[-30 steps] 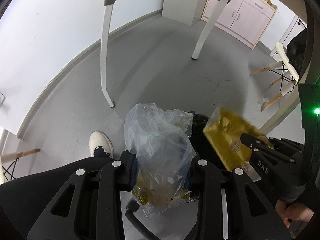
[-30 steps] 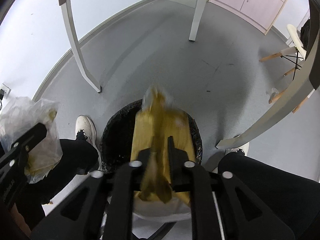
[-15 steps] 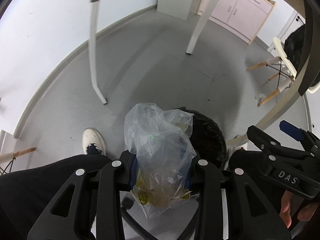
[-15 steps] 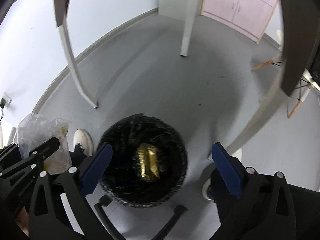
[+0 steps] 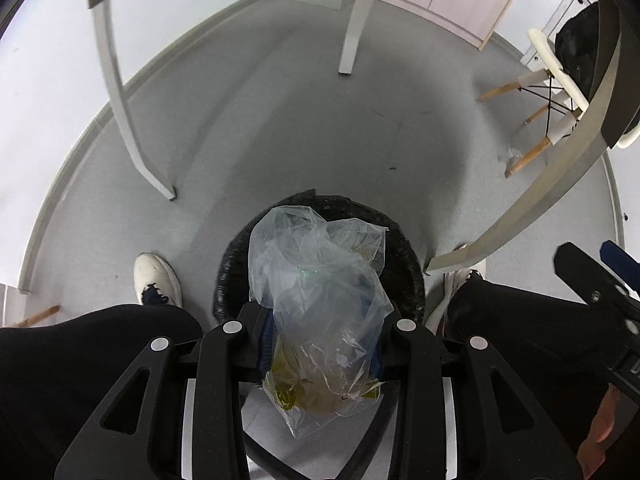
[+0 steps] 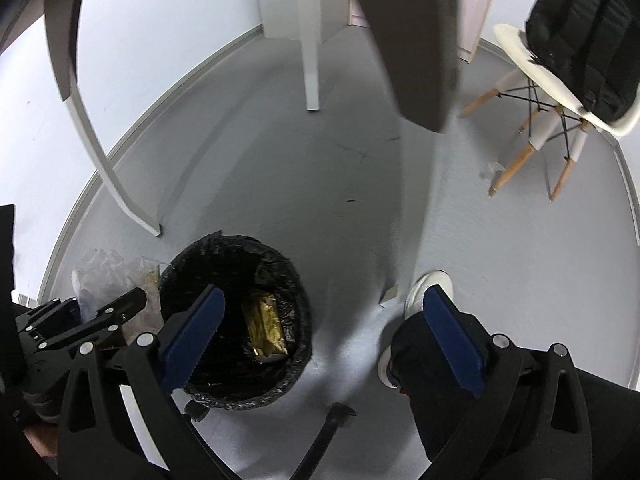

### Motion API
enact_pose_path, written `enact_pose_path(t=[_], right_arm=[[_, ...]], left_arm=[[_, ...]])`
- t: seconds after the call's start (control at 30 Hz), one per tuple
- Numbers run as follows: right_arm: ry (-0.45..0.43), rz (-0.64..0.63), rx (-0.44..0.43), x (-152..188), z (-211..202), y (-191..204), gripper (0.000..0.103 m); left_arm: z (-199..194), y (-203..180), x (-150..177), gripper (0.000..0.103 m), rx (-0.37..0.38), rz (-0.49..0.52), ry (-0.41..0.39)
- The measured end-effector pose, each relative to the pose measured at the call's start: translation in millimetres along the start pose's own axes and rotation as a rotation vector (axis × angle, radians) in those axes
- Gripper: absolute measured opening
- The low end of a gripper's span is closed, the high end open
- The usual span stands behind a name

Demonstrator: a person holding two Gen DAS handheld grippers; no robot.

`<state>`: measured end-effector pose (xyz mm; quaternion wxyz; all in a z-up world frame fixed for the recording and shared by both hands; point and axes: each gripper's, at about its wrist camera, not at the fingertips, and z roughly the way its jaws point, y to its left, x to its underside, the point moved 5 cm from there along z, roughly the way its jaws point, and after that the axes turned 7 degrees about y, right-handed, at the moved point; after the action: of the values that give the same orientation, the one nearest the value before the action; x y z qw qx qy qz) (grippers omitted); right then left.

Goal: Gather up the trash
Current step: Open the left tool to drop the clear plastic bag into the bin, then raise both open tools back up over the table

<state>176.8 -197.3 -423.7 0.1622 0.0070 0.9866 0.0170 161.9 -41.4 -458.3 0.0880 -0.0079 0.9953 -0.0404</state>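
Observation:
My left gripper [image 5: 320, 320] is shut on a crumpled clear plastic bag [image 5: 320, 280] with yellowish scraps in its bottom. It holds the bag right above a round bin lined with a black bag [image 5: 404, 252]. In the right wrist view the bin [image 6: 236, 320] stands on the floor at lower left, and a gold foil wrapper [image 6: 266, 326] lies inside it. My right gripper [image 6: 320, 336] is wide open and empty, to the right of the bin. The left gripper with the clear bag [image 6: 108, 276] shows at the bin's left rim.
White table legs [image 5: 120, 92] stand on the grey floor around the bin. A white chair with wooden legs [image 6: 548, 120] carries a black backpack [image 6: 588, 28] at right. The person's black trousers and white shoes [image 5: 156, 280] flank the bin. A small scrap [image 6: 490, 170] lies by the chair.
My right gripper opened and dropped the gold wrapper into the bin, then drew back to the right. My left gripper carried the clear bag rightward until it hung over the bin.

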Motion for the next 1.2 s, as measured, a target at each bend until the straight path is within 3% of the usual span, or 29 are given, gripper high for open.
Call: enact_pose_path(t=[0.2,0.4,0.57,0.63,0.8,1.2], right_arm=[[0.006,0.035,0.013,3.1,-0.9,-17.2,0.095],[0.014,0.046,0.024,2.5,2.6,-19.1,0.095],[0.015,0.035,0.031,1.9,4.4,-18.3,0.095],[0.017,0.033,0.035,2.2,5.3,-17.8,0.095],[0.02,0.031,0.038,3.7,5.6,-17.1,0.095],[-0.01,-0.001,0.034,7.5,-11.4,-1.4,0.096]], left_arm=[[13.9,-16.7,-0.7,0.036,-0.001,0.024,0.02],[19.0,-20.5,-0.5,0.045,-0.012,0.046,0.022],[18.9,-18.2,-1.7,0.063,-0.015,0.031,0.019],[16.8,-17.8,-2.0,0.076,-0.015,0.028,0.008],[8.5,-13.6,-0.8,0.089,-0.014,0.021,-0.021],[-29.2,5.2,11.3,0.097,-0.051,0.021,-0.099]])
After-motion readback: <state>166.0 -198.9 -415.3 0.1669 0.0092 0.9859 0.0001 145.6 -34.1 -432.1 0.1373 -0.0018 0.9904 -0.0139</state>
